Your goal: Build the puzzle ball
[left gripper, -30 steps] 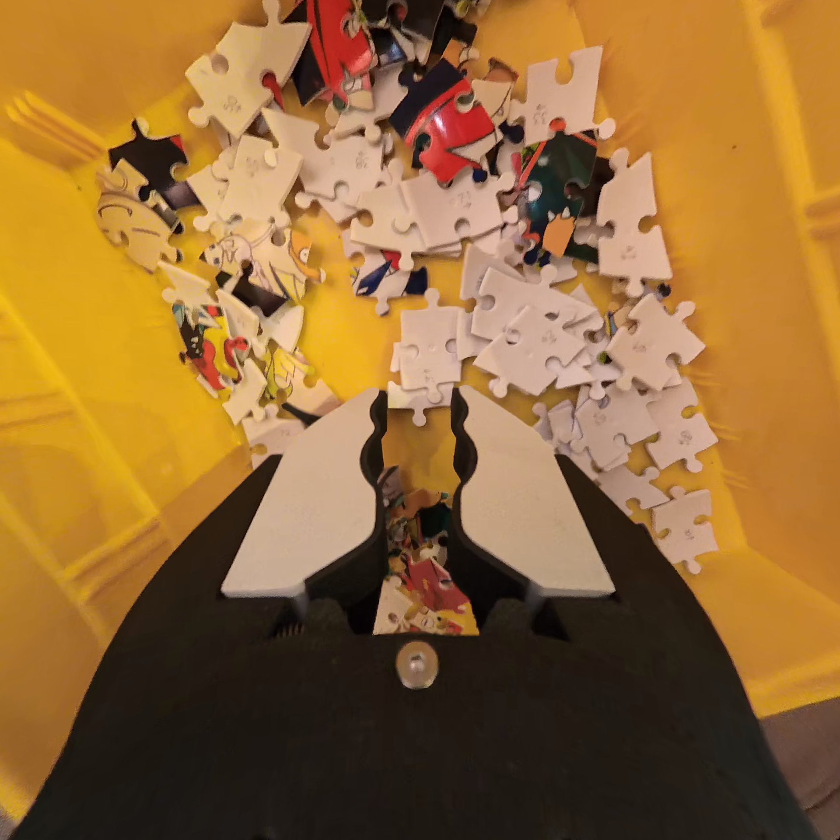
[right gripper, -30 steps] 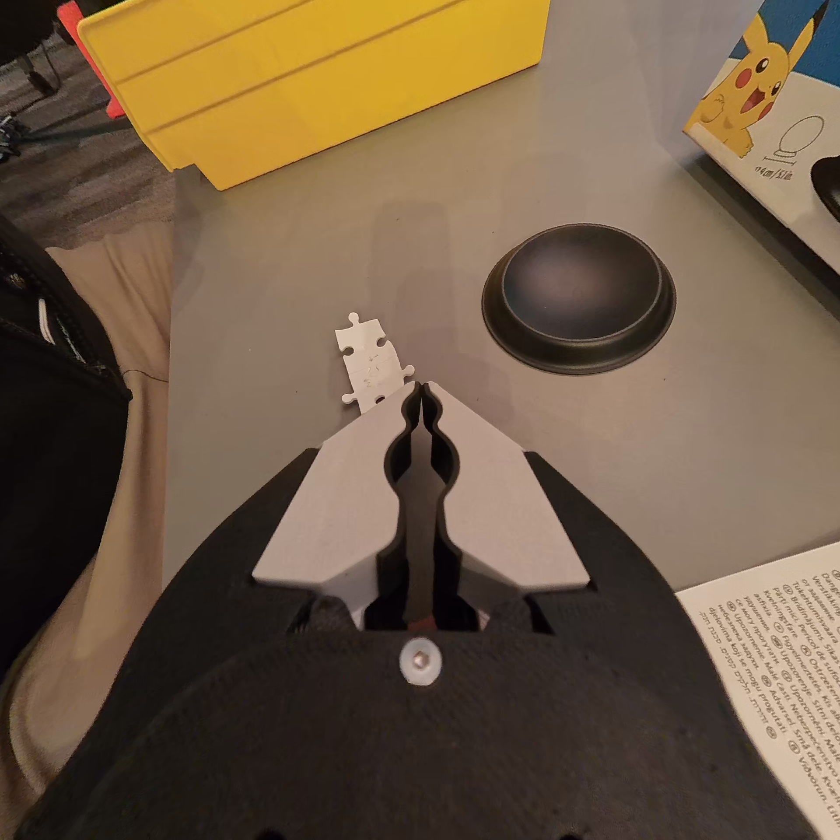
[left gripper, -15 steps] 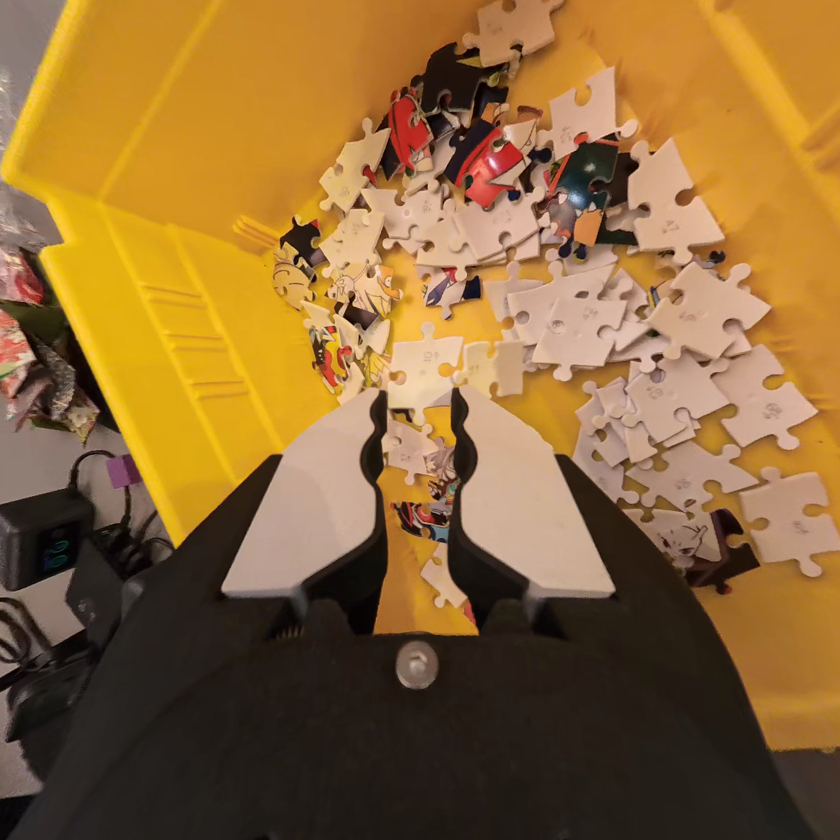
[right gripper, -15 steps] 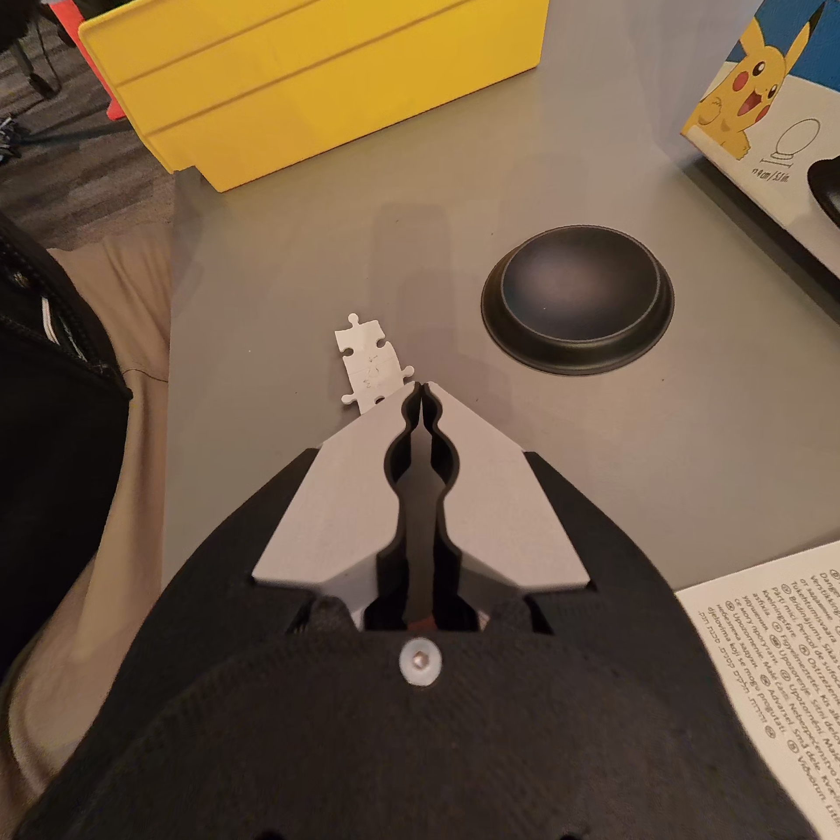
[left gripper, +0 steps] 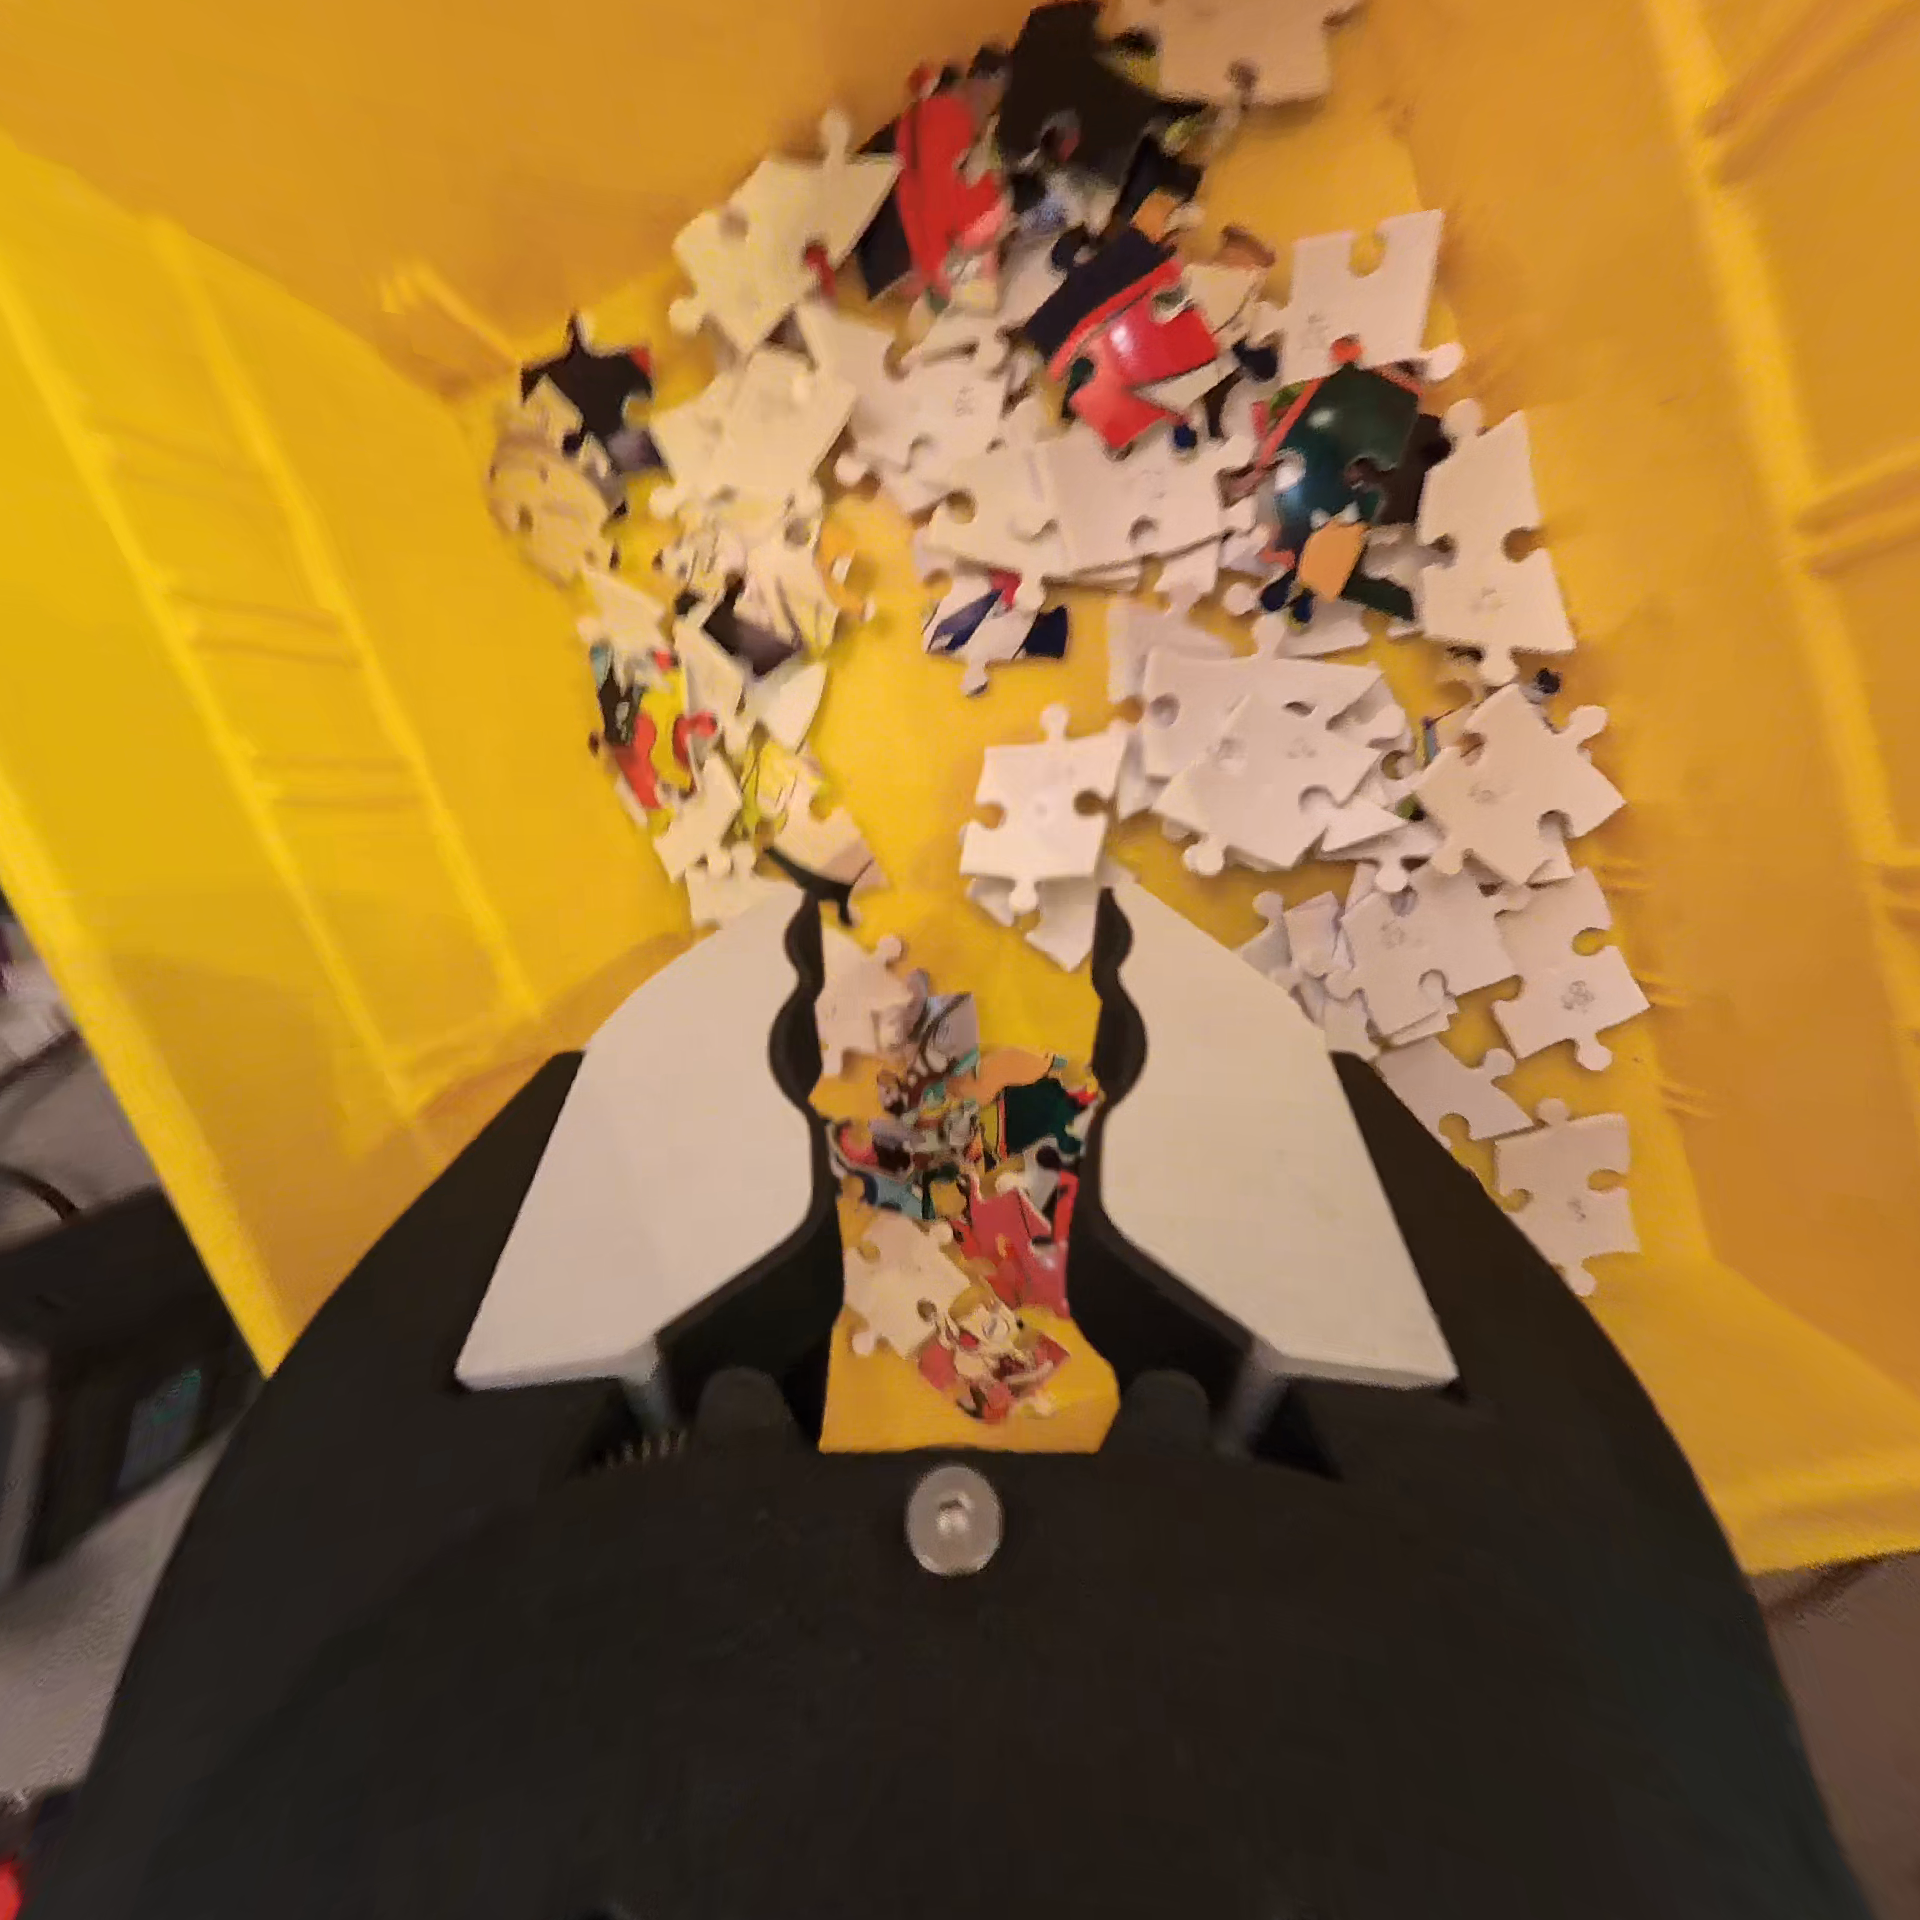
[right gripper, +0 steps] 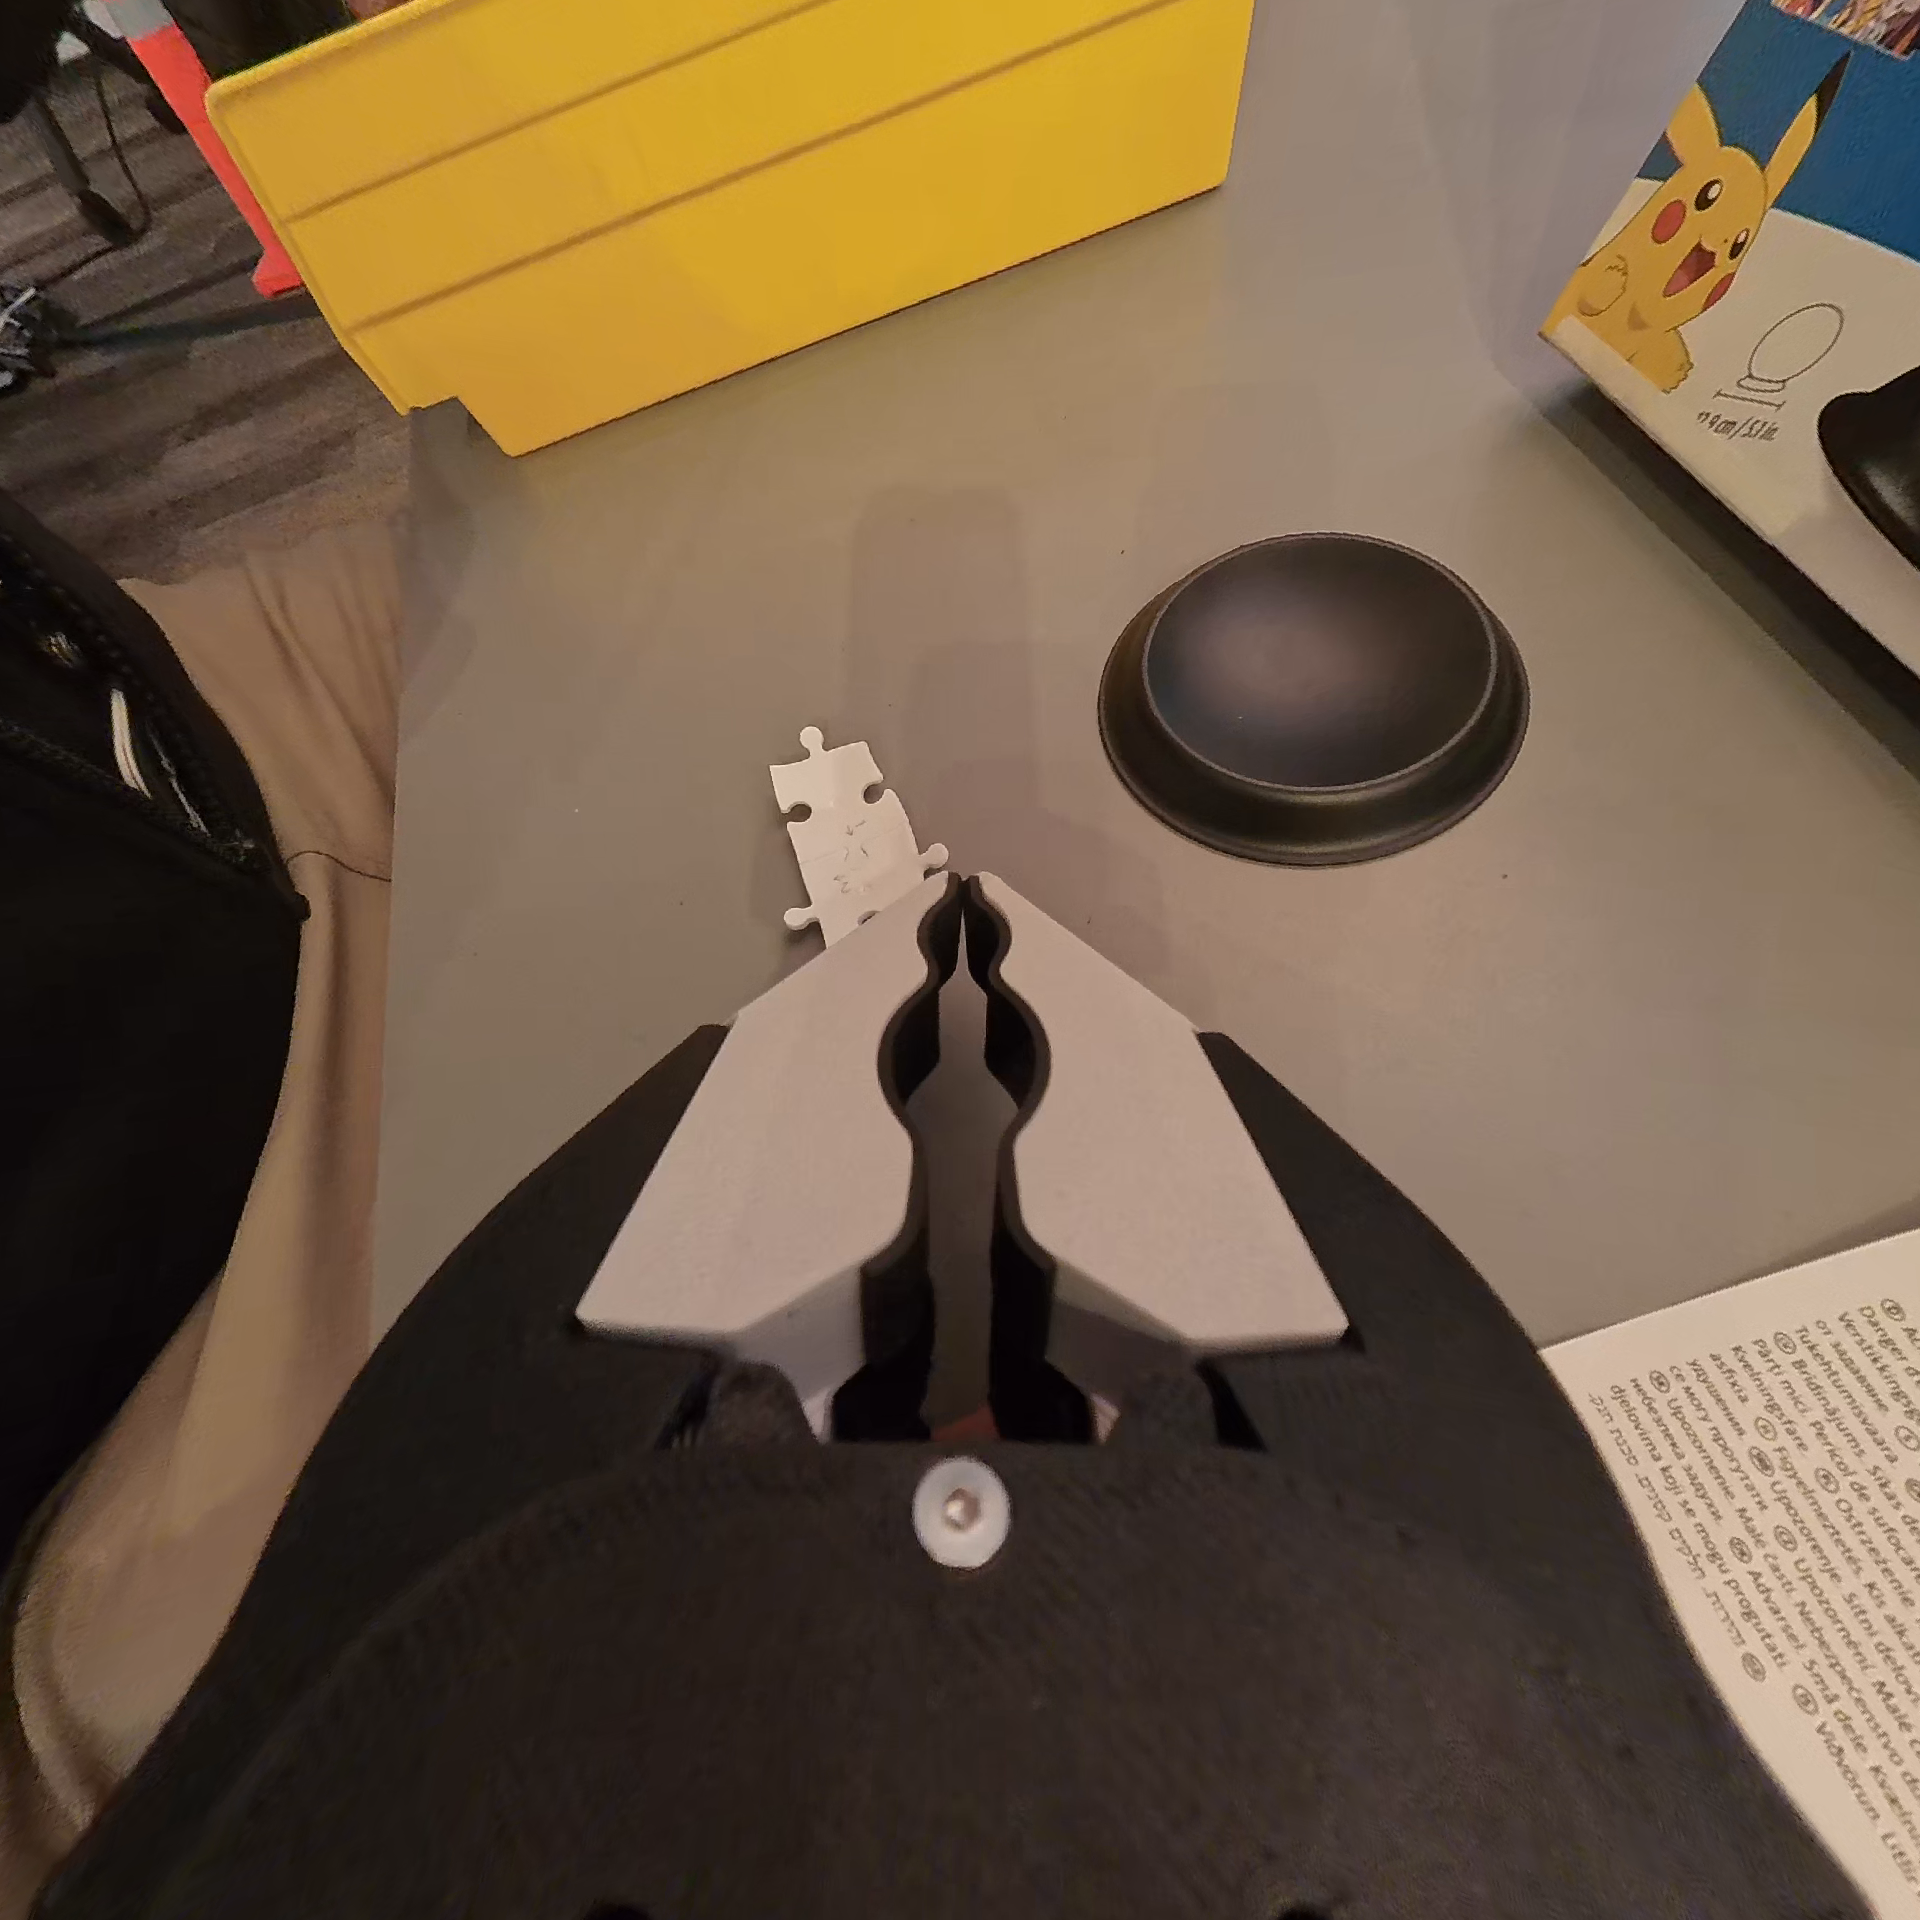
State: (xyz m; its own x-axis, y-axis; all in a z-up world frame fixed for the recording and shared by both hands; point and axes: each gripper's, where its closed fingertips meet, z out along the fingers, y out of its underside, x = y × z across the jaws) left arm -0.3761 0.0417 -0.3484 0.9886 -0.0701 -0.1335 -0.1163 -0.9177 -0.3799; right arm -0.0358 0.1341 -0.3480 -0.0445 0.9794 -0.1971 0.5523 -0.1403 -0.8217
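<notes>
My left gripper (left gripper: 956, 904) is open and empty, hanging over the inside of a yellow bin (left gripper: 312, 623). The bin floor holds several loose puzzle pieces (left gripper: 1247, 748), most white side up and some printed side up. A few coloured pieces (left gripper: 966, 1143) show through the gap between the jaws. My right gripper (right gripper: 961, 883) is shut, low over the grey table (right gripper: 1039, 520). A short strip of joined white pieces (right gripper: 847, 831) lies just left of its tip, its near end hidden under the left finger. A black round stand (right gripper: 1314, 717) sits to the right.
The yellow bin (right gripper: 727, 208) stands at the table's far left. A puzzle box with a yellow cartoon figure (right gripper: 1714, 239) is at the far right, a printed leaflet (right gripper: 1766, 1507) at the near right. A person's beige trouser leg (right gripper: 291, 727) is beside the table's left edge. My hands' fingertips stand some 35 cm from each other.
My left gripper rose above the bin, then dropped back in closer to the pieces, and its jaws have opened wider. The right gripper has barely moved and stays shut.
</notes>
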